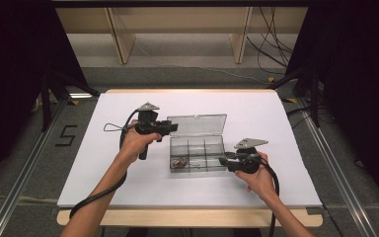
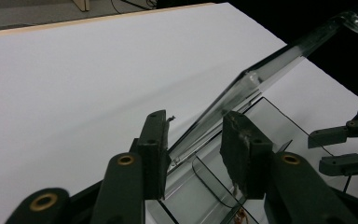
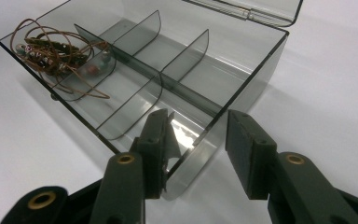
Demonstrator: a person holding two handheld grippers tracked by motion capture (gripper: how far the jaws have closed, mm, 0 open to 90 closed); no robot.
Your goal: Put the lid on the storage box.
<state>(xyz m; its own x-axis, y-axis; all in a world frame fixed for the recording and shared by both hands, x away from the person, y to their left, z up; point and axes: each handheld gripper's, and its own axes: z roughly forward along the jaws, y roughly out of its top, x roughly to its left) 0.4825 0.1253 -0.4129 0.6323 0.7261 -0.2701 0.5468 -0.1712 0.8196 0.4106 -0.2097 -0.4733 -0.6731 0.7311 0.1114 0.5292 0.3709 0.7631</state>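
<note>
- The table (image 1: 128, 177) carries a clear compartment box (image 1: 197, 153) between our two hands, its long axis running across from the left gripper (image 1: 170, 127) to the right gripper (image 1: 223, 161), so each hand meets one short end of it.
- The box lid (image 1: 197, 125) is swung open and stands beyond the tray. In the left gripper view the lid's edge (image 2: 242, 88) slants up between our left fingers (image 2: 156, 154), which are spread wide on either side of it; we cannot tell whether either pad touches it, and nothing is clamped.
- We judge the left hand the nearer one for any move on the lid, since the lid already lies in the gap of its fingers, running away and upward from them.
- The right fingers (image 3: 156, 149) are parted too and straddle the tray's near corner wall (image 3: 205, 140): one pad lies inside that wall, the other outside. They look set to steady the box, yet the gap is not closed on it.
- The right gripper view gives us what the high view blurs: the dividers (image 3: 149, 70) and a tangle of brown cord with beads (image 3: 56, 49) in the far corner compartment, well away from the right fingers.
- The left gripper view adds the lid's steep tilt and the right gripper (image 2: 342, 149) just past the tray.
</note>
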